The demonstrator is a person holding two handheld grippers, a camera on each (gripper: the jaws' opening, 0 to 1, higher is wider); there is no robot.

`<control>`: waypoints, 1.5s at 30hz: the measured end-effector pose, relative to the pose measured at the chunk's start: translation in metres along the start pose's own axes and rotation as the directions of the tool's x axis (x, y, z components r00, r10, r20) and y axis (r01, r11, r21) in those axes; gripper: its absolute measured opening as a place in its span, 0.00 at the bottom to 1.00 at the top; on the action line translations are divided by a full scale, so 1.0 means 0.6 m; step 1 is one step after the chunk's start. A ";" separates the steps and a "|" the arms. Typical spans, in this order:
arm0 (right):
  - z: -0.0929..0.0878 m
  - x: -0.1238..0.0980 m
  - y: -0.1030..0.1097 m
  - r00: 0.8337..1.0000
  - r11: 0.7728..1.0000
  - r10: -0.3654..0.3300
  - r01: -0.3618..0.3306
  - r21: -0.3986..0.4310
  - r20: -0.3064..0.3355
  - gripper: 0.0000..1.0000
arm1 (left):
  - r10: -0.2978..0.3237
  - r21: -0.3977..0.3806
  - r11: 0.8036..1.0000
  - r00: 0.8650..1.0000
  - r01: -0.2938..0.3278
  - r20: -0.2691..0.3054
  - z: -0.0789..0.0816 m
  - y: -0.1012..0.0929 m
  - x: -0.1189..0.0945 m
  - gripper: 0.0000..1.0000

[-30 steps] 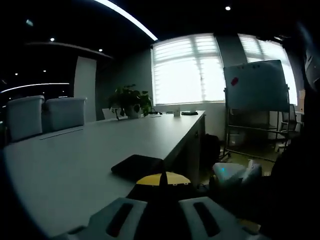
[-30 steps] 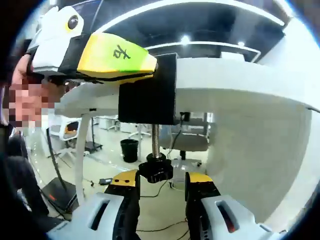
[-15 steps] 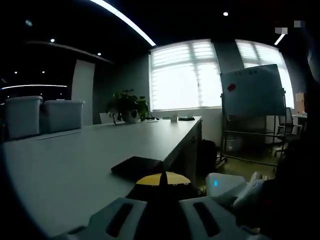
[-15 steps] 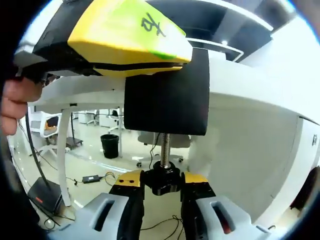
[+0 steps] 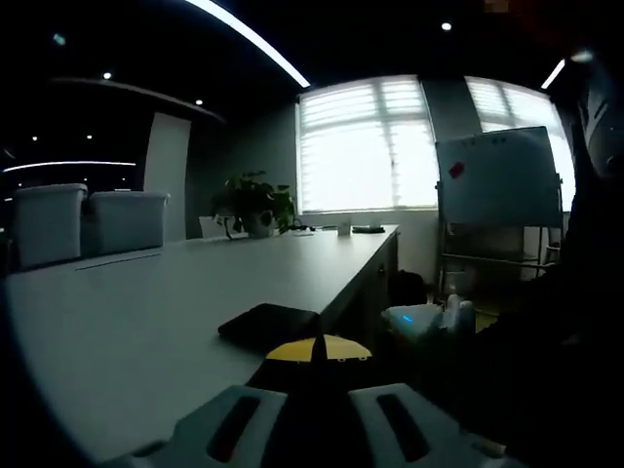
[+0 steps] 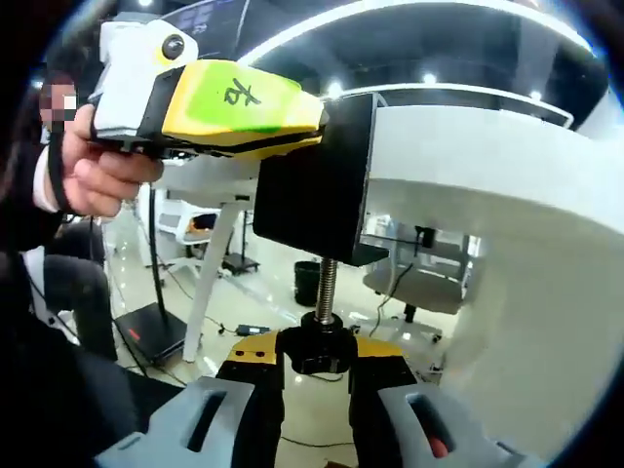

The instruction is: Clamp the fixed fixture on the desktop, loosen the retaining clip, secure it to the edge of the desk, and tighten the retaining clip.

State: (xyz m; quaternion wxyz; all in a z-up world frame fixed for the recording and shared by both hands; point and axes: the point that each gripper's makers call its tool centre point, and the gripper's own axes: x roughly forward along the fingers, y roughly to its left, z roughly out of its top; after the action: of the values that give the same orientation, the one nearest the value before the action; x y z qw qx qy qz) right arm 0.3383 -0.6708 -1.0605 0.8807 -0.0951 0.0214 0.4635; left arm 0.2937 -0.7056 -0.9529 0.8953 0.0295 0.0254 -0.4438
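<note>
R gripper (image 6: 315,363) pinching clamp knob (image 6: 319,350); L gripper (image 6: 219,102) grips fixture (image 6: 312,180).

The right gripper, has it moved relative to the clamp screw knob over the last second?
Yes. The right gripper closed in: its jaws now flank the knob under the black clamp; earlier they stood farther off.

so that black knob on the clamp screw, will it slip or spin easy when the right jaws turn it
Probably it turns without much slip: the knob looks lobed, and the right gripper has it pinched from both sides. The threaded screw looks like stiff metal, unlikely to flex. The black clamp body should stay put, since the left gripper grips its top.
</note>
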 end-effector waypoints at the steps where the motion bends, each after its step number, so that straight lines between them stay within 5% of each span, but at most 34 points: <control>1: 0.001 -0.001 0.002 0.999 0.999 0.046 -0.046 -0.026 0.005 0.22 | 0.000 0.000 1.000 1.000 0.000 -0.004 0.000 0.000 0.000 0.01; 8: 0.005 -0.007 0.008 0.969 0.967 0.247 -0.243 -0.081 0.034 0.22 | -0.002 -0.002 1.000 1.000 0.002 -0.005 0.000 0.001 0.001 0.01; 12: 0.005 -0.004 0.007 0.965 0.961 0.261 -0.255 -0.107 0.041 0.24 | -0.009 0.010 1.000 1.000 0.009 -0.010 -0.002 0.000 0.002 0.01; 14: 0.004 0.001 0.008 0.974 0.973 0.225 -0.223 -0.059 0.028 0.24 | -0.008 0.015 1.000 1.000 0.008 -0.014 -0.002 -0.001 0.004 0.01; 18: 0.000 0.004 0.008 0.990 0.981 0.142 -0.143 -0.128 -0.011 0.25 | -0.017 0.023 1.000 1.000 0.017 -0.016 -0.002 -0.003 0.005 0.01; 21: 0.001 -0.002 0.002 0.996 0.992 0.088 -0.089 -0.089 -0.015 0.25 | -0.025 0.002 1.000 1.000 0.025 -0.003 0.000 -0.002 0.004 0.01; 26: -0.032 -0.021 -0.018 0.993 0.990 -0.100 0.106 0.089 -0.064 0.28 | -0.033 -0.007 0.999 0.999 0.033 0.012 0.000 -0.004 0.003 0.01; 31: -0.045 -0.043 -0.008 0.956 0.944 -0.285 0.293 0.151 -0.077 0.29 | -0.044 0.000 0.999 0.999 0.044 0.017 0.001 -0.005 0.002 0.01; 36: -0.051 -0.049 0.019 0.903 0.898 -0.411 0.424 0.115 -0.123 0.33 | -0.060 -0.001 0.998 0.998 0.060 0.037 0.002 -0.004 -0.001 0.01; 40: -0.044 -0.046 0.011 0.844 0.841 -0.519 0.532 0.095 -0.133 0.35 | -0.069 -0.005 0.998 0.996 0.070 0.052 0.003 -0.004 -0.002 0.01; 42: -0.044 -0.048 -0.008 0.792 0.787 -0.593 0.609 0.102 -0.147 0.42 | -0.076 -0.008 0.997 0.995 0.077 0.058 0.003 -0.004 -0.003 0.01; 45: -0.044 -0.043 -0.022 0.756 0.748 -0.634 0.653 0.118 -0.162 0.42 | -0.082 -0.006 0.997 0.995 0.082 0.061 0.004 -0.004 -0.004 0.01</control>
State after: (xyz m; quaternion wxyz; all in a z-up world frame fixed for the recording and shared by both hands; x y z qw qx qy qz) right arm 0.3355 -0.7040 -1.0815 0.9885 -0.0483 0.0754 0.1220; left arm 0.2903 -0.7052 -0.9503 0.8768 0.0111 0.0014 -0.4807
